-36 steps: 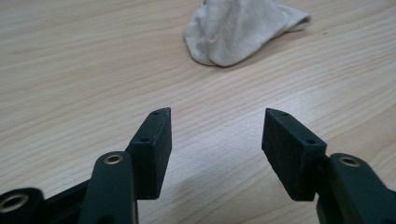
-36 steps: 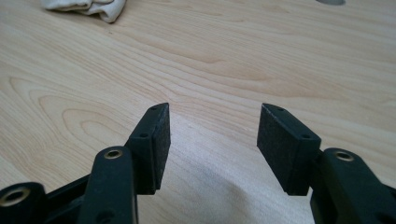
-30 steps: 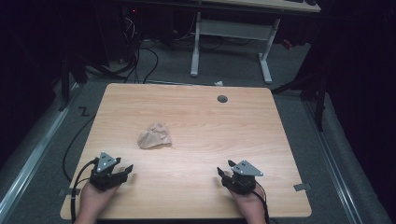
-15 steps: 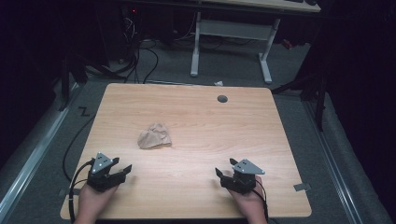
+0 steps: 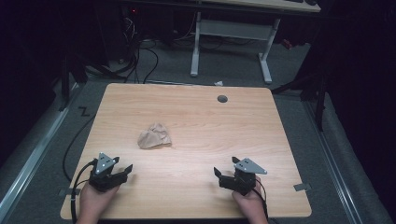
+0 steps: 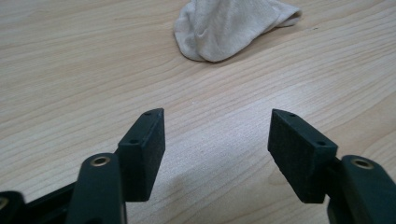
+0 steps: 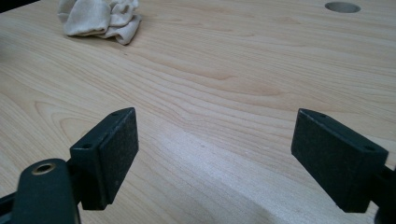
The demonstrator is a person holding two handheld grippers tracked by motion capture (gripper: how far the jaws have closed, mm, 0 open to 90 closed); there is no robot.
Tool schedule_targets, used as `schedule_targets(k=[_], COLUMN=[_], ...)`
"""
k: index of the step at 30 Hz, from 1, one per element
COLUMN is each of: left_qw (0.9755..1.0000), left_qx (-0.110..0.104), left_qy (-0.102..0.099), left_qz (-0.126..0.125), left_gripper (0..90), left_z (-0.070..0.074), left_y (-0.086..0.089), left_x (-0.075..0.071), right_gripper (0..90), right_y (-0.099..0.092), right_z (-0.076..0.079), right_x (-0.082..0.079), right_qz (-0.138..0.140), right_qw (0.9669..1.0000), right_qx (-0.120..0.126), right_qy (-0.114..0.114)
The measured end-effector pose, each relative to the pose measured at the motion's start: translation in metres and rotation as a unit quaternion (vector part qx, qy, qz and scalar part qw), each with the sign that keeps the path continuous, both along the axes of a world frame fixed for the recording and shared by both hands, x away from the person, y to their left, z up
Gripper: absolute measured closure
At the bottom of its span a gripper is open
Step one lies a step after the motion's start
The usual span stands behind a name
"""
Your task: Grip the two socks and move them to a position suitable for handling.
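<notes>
A crumpled beige cloth lies left of the middle of the wooden table. My left gripper rests near the front left edge, held by a hand, well short of the cloth. In the left gripper view the cloth lies ahead of that gripper, whose jaws have just been opening with only bare wood between them. My right gripper rests near the front right edge. In the right gripper view its jaws have just been opening too and hold nothing, with the cloth far off at the upper left.
A round cable hole sits near the table's far edge, also seen as the hole in the right gripper view. Beyond the table stand a white desk frame and floor cables. Tape tabs mark the front corners.
The right gripper's jaws have spread wider, the left one's slightly. Both hands stay where they were and the cloth has not moved.
</notes>
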State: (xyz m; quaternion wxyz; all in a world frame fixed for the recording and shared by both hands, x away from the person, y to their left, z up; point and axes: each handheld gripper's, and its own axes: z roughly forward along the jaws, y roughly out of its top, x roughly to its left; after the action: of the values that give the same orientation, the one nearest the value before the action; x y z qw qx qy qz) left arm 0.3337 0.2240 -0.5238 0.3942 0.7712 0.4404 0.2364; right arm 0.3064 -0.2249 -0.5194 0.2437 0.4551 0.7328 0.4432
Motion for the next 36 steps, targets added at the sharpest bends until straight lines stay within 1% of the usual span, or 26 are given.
schedule_targets(k=[3,6,8,9,10,11,15,18,20,21,25,26,28,30,32,36], left_qw=[1.0,1.0,1.0,1.0,1.0,1.0,0.9999,0.9999,0.9997,0.9998,0.9996,0.9996,0.9995,0.9995,0.9992,0.9994], left_qx=[0.001,0.002,0.004,0.003,-0.004,-0.004,-0.002,-0.004,-0.005,-0.004,-0.01,-0.012,-0.013,-0.016,-0.023,-0.014], left_qy=[-0.006,0.002,0.002,0.001,-0.001,-0.002,0.008,0.006,0.013,0.015,0.019,0.019,0.017,0.016,0.024,0.029], left_qz=[0.003,-0.001,-0.003,-0.004,-0.007,-0.008,-0.013,-0.015,-0.018,-0.015,-0.017,-0.019,-0.021,-0.02,-0.021,-0.015], left_gripper=[34.5,34.1,34.1,34.1,34.1,34.4,33.3,34.3,35.1,35.2,36.2,36.4,36.5,36.5,37.3,39.2], left_z=[0.0,-0.002,-0.001,-0.001,0.001,0.001,0.002,0.003,0.002,0.002,0.006,0.007,0.01,0.011,0.011,0.009], left_y=[-0.002,-0.003,-0.005,-0.005,-0.007,-0.008,-0.014,-0.018,-0.02,-0.021,-0.022,-0.024,-0.026,-0.027,-0.028,-0.031], left_x=[-0.001,-0.001,-0.001,-0.002,-0.002,-0.002,0.001,-0.002,-0.002,-0.001,0.003,0.005,0.006,0.008,0.012,0.026], right_gripper=[15.0,15.0,15.0,15.0,15.0,14.9,14.9,14.9,14.9,14.8,14.9,14.9,14.8,14.8,14.8,14.9], right_y=[-0.001,0.0,0.002,0.003,0.004,0.004,0.005,0.005,0.004,0.004,0.004,0.004,0.004,0.005,0.005,0.005], right_z=[0.001,0.002,0.0,0.0,0.0,0.0,0.0,0.0,0.0,0.0,0.0,0.0,0.0,-0.001,-0.001,-0.001], right_x=[-0.001,-0.001,0.0,0.0,0.0,0.0,0.0,0.0,0.0,0.0,0.0,0.0,0.0,0.0,0.0,0.001], right_qz=[0.0,0.003,0.002,0.003,0.005,0.006,0.012,0.017,0.022,0.025,0.029,0.03,0.031,0.031,0.032,0.044], right_qw=[1.0,0.9999,1.0,1.0,1.0,0.9999,0.9999,0.9998,0.9997,0.9996,0.9993,0.9993,0.9993,0.9992,0.9992,0.9986], right_qx=[0.006,0.005,0.0,-0.004,-0.007,-0.008,-0.004,-0.003,0.005,0.007,0.015,0.014,0.004,0.009,0.01,0.017], right_qy=[-0.004,-0.008,-0.003,-0.003,-0.002,-0.002,0.003,0.009,0.012,0.012,0.015,0.018,0.018,0.022,0.021,0.026])
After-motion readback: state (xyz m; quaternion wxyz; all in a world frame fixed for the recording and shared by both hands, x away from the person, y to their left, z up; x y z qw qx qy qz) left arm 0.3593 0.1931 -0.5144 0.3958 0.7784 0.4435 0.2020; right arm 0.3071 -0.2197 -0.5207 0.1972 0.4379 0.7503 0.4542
